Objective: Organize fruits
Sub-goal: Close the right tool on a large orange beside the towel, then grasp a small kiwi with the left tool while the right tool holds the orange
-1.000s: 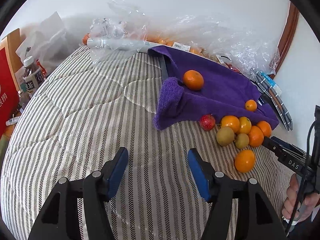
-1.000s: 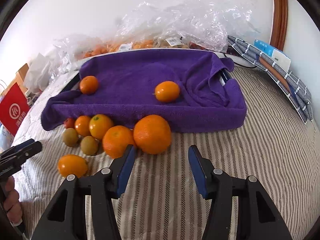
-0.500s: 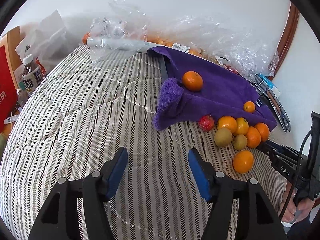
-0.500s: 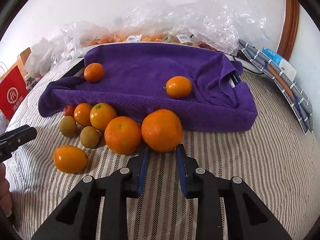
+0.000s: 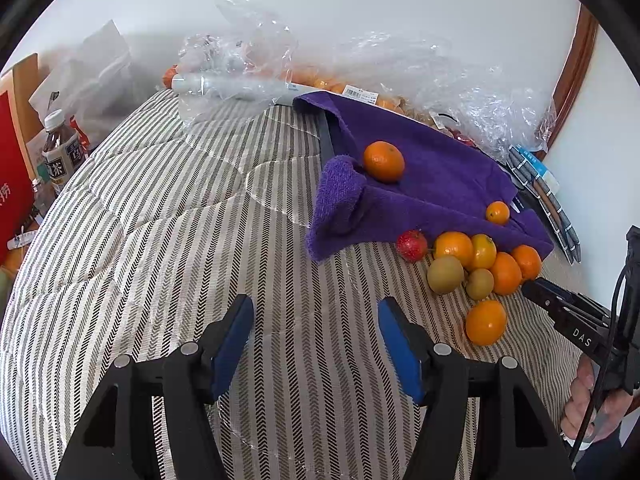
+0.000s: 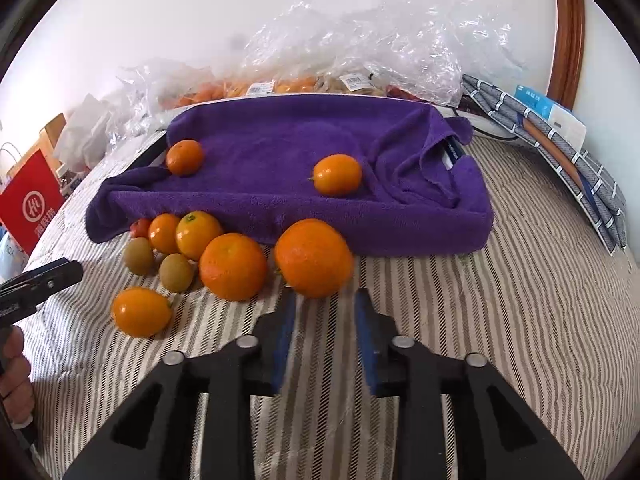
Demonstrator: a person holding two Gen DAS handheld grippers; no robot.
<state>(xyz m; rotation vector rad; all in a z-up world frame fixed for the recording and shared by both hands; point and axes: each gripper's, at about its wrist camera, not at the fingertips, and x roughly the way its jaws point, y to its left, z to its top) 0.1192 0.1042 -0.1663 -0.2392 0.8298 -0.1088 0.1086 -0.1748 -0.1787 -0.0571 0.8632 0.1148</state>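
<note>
Fruit (image 6: 192, 256) lies heaped just before the purple towel (image 6: 280, 184), two oranges (image 6: 337, 174) on top of it. Left gripper (image 5: 316, 332) hangs wide open and empty over the striped cover (image 5: 160, 220). Right gripper (image 6: 325, 312), narrowly parted, holds nothing, its tips at the largest orange (image 6: 313, 257).

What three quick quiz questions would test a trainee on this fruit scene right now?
1. True or false: the purple towel carries two orange fruits.
2. Multiple choice: the right gripper points at A) the red fruit, B) the nearest large orange, C) the bottle.
3. Fill in: the left gripper is wide ____ over the striped cover.

Key: 1 true; 2 B; 3 open.
</note>
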